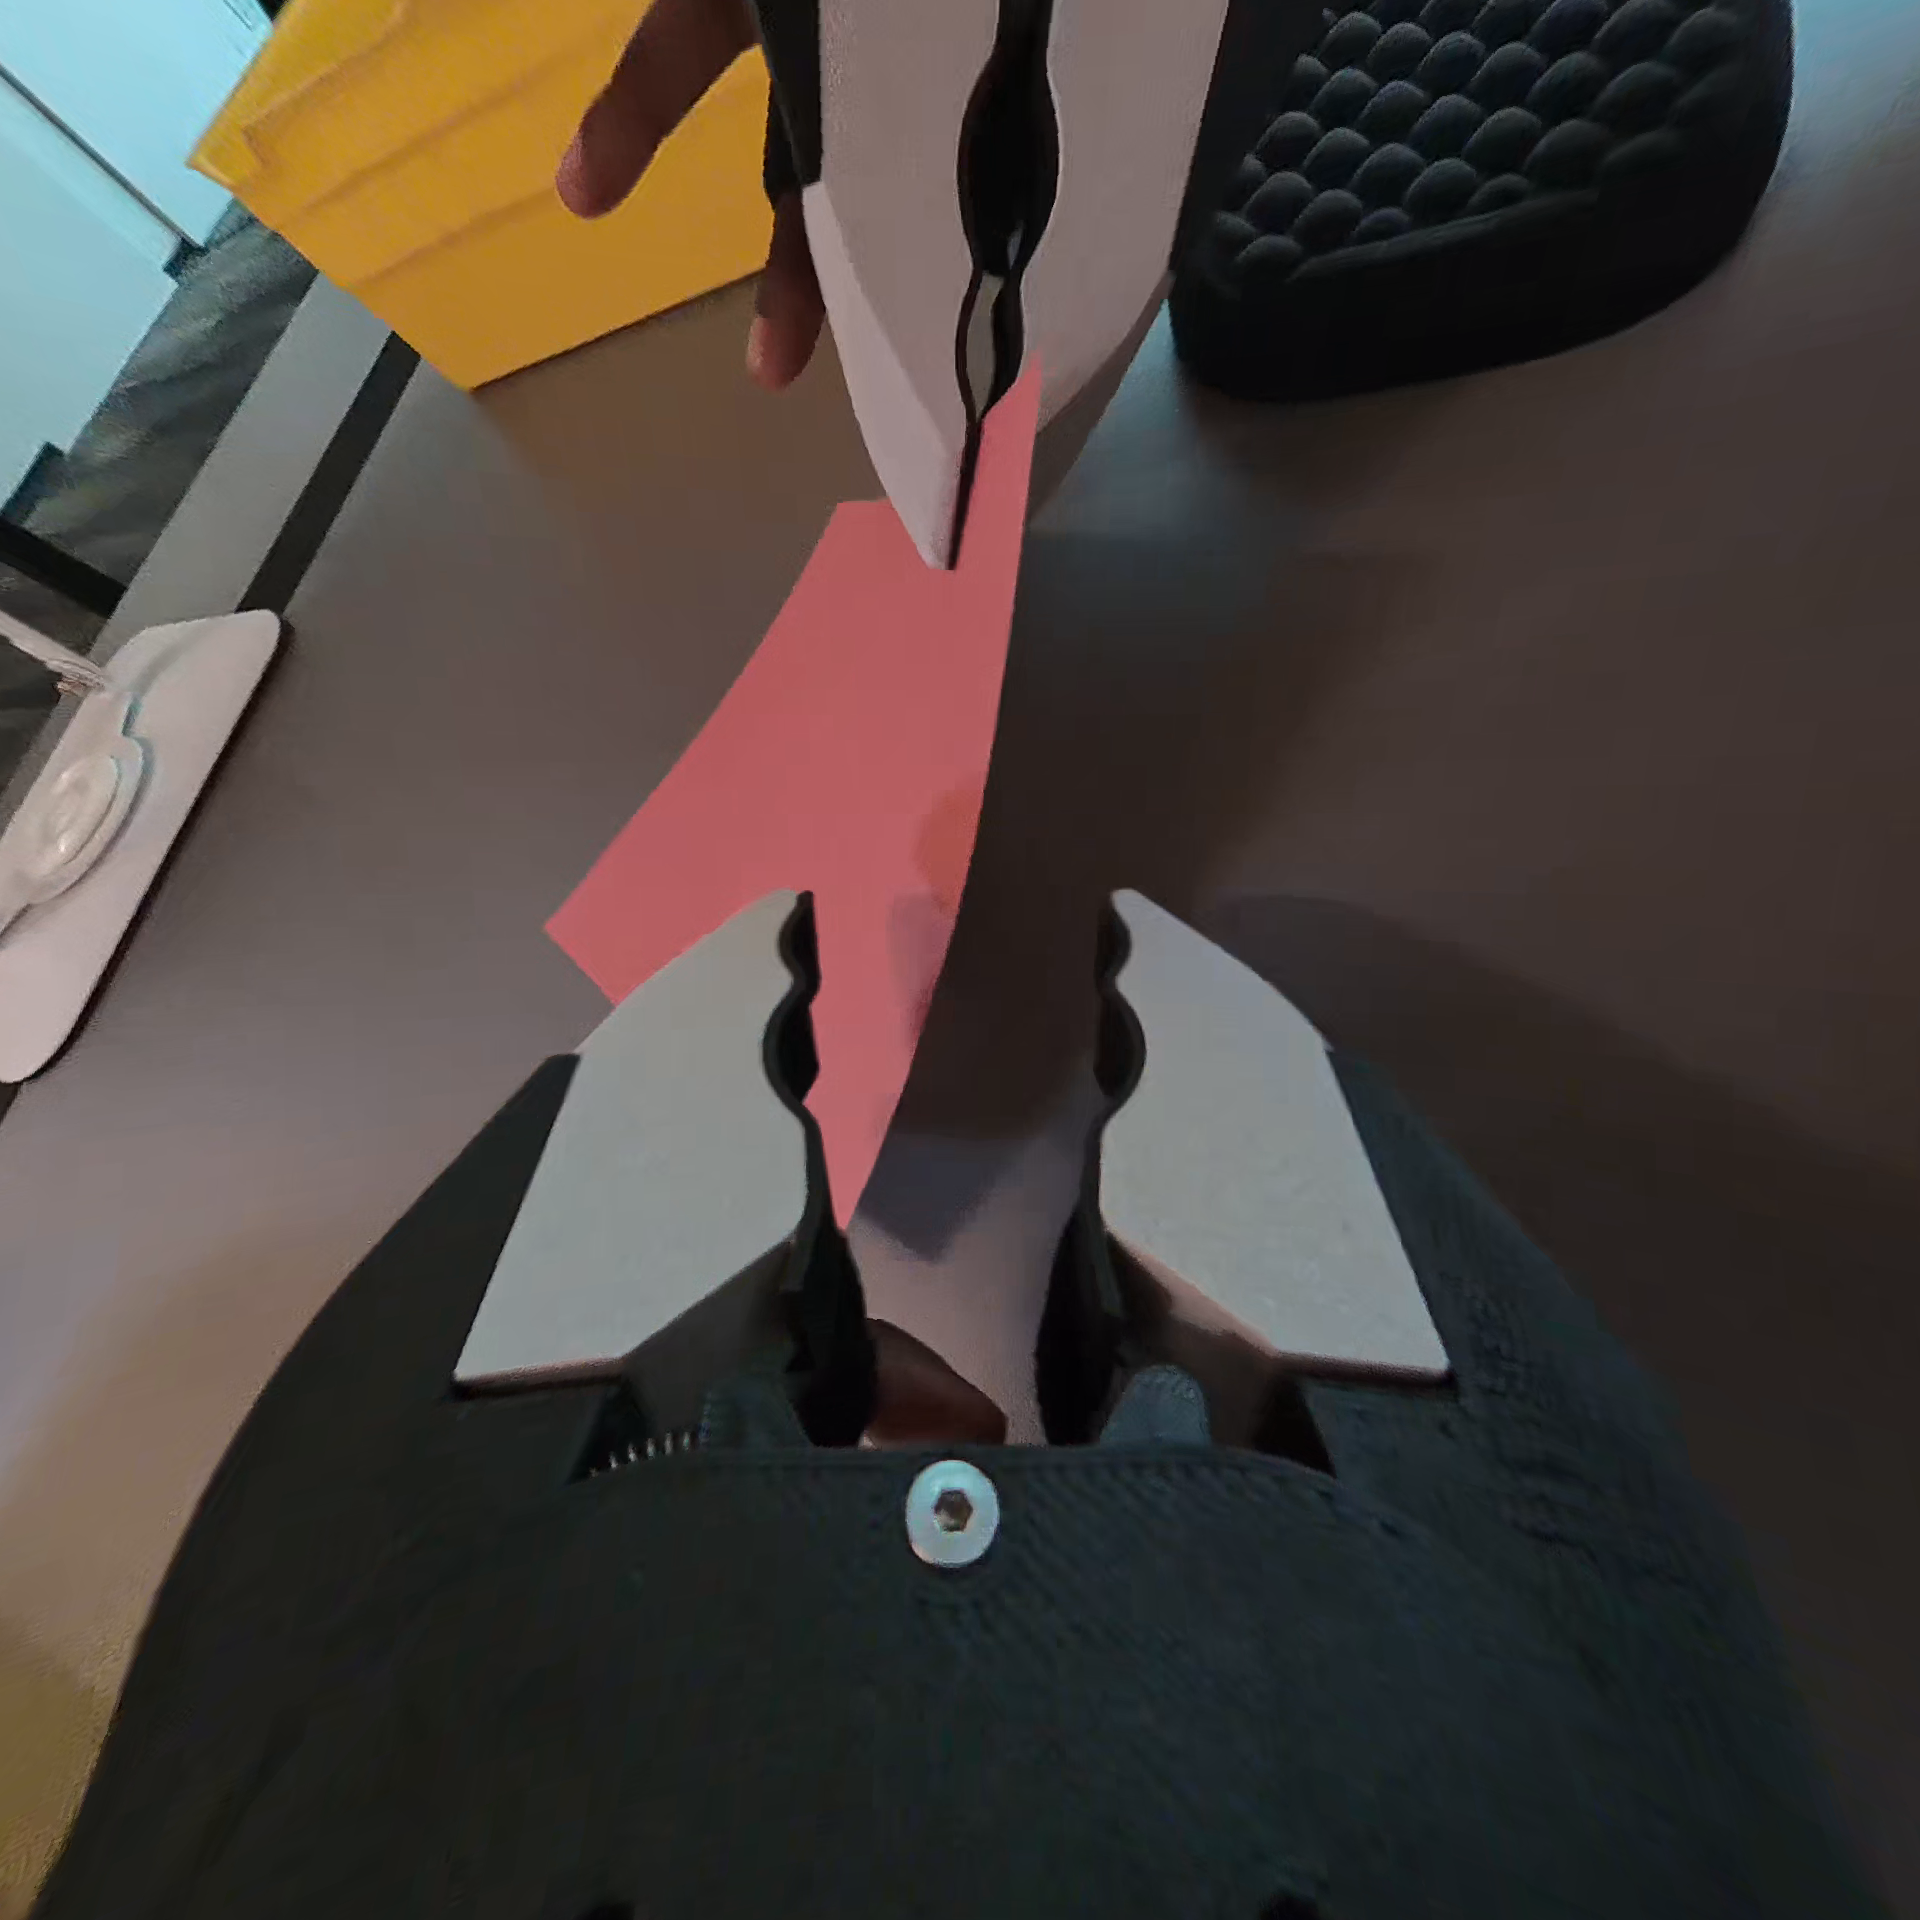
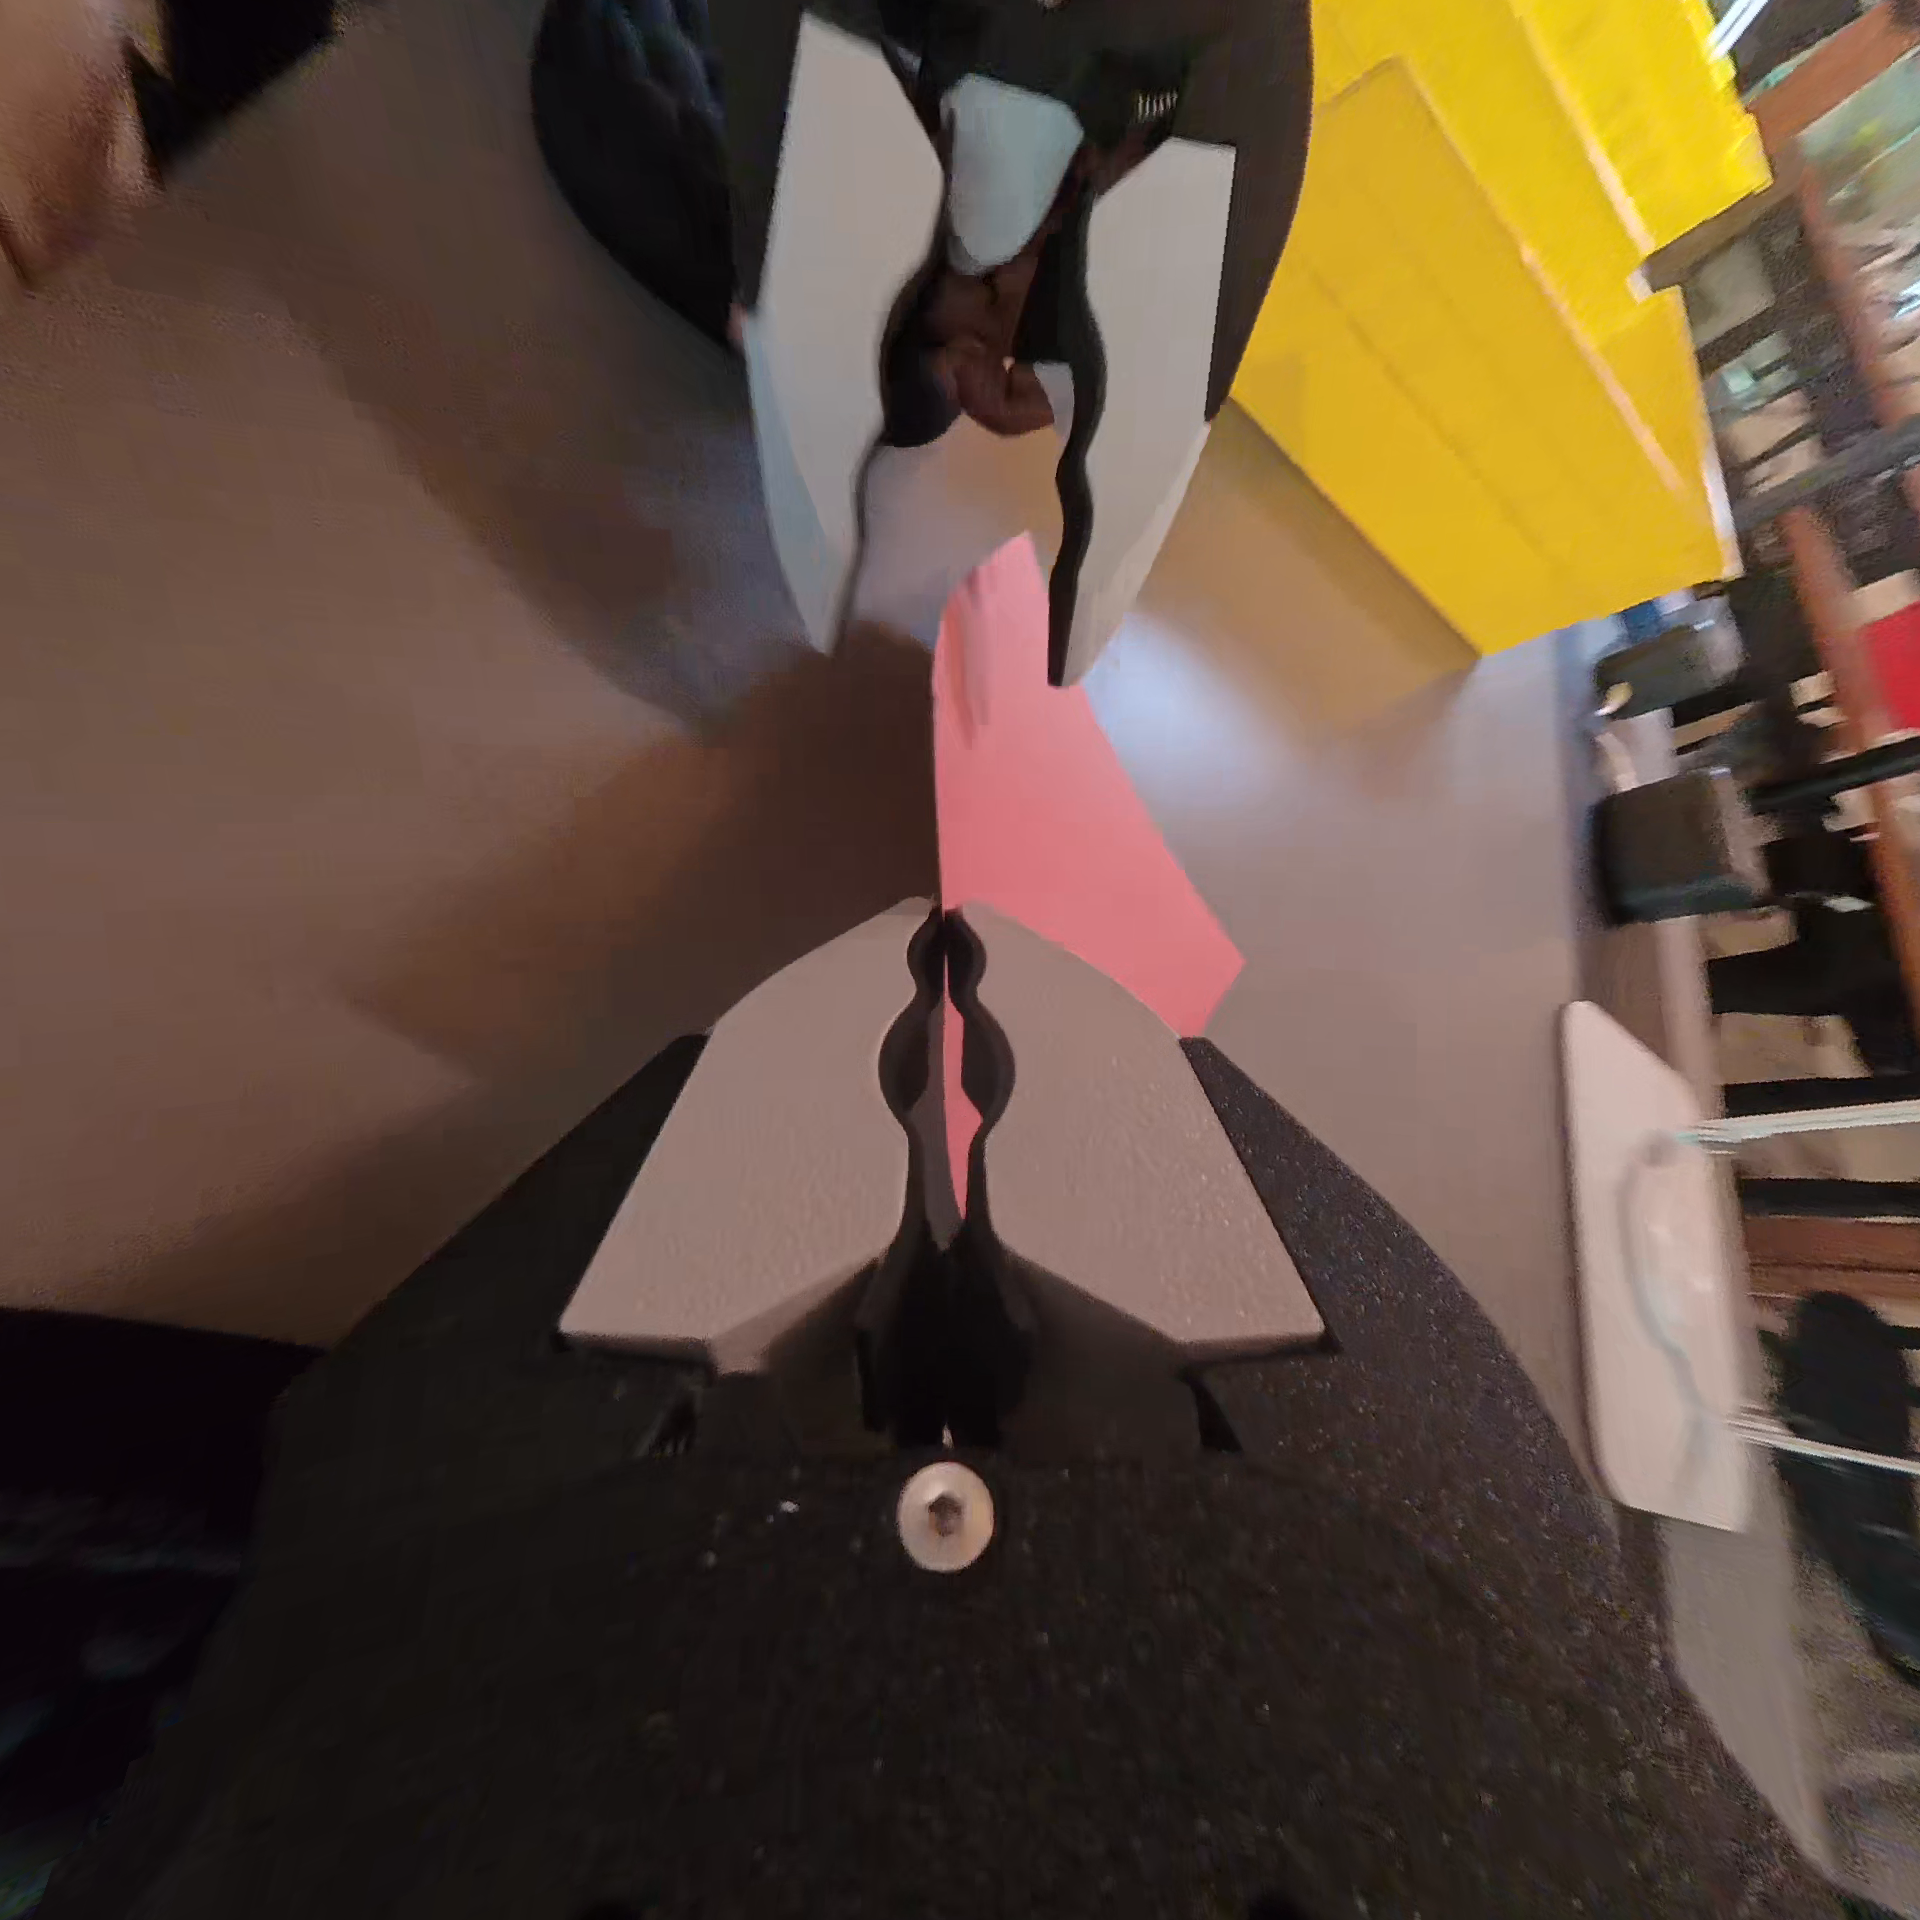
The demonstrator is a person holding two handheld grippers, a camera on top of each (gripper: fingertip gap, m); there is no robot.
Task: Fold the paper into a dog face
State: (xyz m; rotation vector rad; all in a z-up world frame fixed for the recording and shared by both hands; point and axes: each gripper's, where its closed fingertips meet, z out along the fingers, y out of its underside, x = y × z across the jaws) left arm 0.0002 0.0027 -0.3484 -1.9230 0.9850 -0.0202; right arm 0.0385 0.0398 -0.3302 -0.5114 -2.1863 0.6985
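Observation:
A pink sheet of paper (image 1: 862, 727) is held up off the brown table (image 1: 1455, 727), curved and roughly on edge. My right gripper (image 2: 945, 914) is shut on one end of the paper (image 2: 1049, 831); it also shows at the top of the left wrist view (image 1: 951, 551), pinching the far end. My left gripper (image 1: 961, 904) is open, and the paper's near corner lies between its fingers, close to the left finger (image 1: 727, 1039). In the right wrist view the left gripper (image 2: 945, 655) stands open around the paper's far corner.
A yellow box (image 1: 499, 208) stands at the back left and shows in the right wrist view (image 2: 1455, 364). A black quilted cushion (image 1: 1486, 187) lies at the back right. A flat white stand (image 1: 104, 810) sits at the table's left edge. A person's fingers (image 1: 665, 114) hold the right gripper. The gap from one gripper's tips to the other's is roughly 7 centimetres.

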